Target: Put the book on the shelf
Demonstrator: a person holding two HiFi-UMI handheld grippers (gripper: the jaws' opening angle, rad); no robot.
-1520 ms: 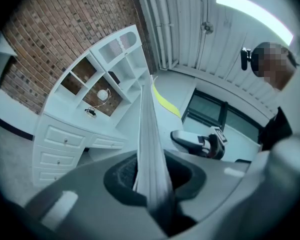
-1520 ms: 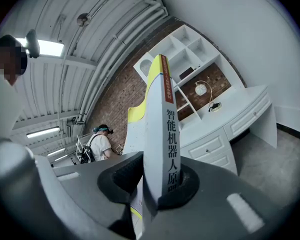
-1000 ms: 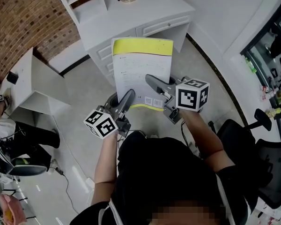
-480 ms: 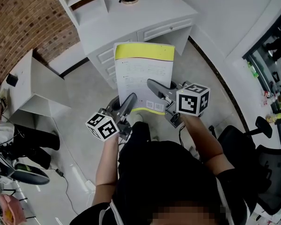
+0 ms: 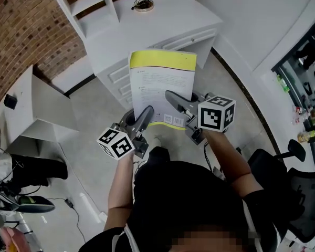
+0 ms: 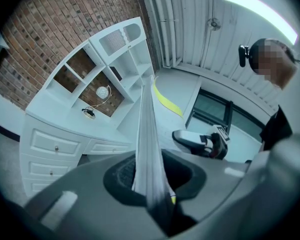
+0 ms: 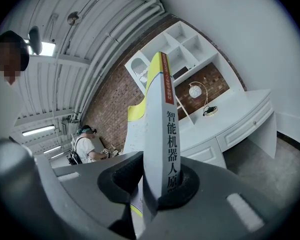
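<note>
Book [image 5: 161,80] held in the air just short of the white tabletop [image 5: 173,14]
The left tool [image 5: 146,112] clamps its page edge, the right tool [image 5: 173,97] its spine; the cover faces up, near the tabletop's drawers [image 5: 197,35], and the shelf [image 5: 89,4] stands on the tabletop's far side.

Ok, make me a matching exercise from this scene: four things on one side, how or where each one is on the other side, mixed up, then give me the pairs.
Things:
1. book
2. left gripper
3. right gripper
4. desk

States or places:
A. shut on the printed spine
B. white, with drawers, on the floor ahead of the person
C. held in the air by both grippers
D. shut on the page edge

Pairs: 1-C, 2-D, 3-A, 4-B
</note>
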